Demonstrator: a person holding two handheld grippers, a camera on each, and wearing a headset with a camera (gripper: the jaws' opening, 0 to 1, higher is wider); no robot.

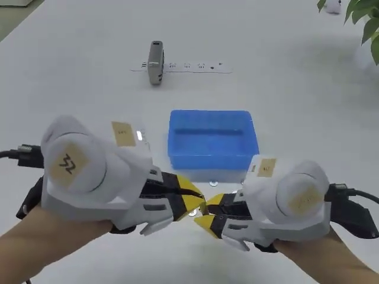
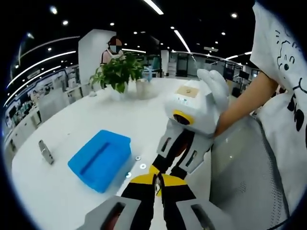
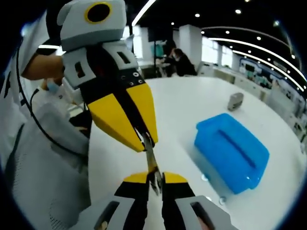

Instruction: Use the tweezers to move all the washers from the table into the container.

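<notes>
The thin metal tweezers (image 3: 150, 160) span the gap between my two grippers, which meet tip to tip in front of me. My left gripper (image 1: 199, 203) comes in from the left and is shut on one end. My right gripper (image 3: 155, 181) comes in from the right and is shut on the other end. The blue container (image 1: 213, 139) stands just beyond them on the white table (image 1: 284, 89). Small washers (image 2: 143, 166) lie on the table along the container's near side, also seen as washers (image 3: 205, 177) in the right gripper view.
A white power strip (image 1: 189, 67) and a grey upright device (image 1: 156, 62) lie at the back of the table. A potted plant (image 2: 117, 74) stands at the far right edge. A person (image 2: 113, 48) stands beyond the table.
</notes>
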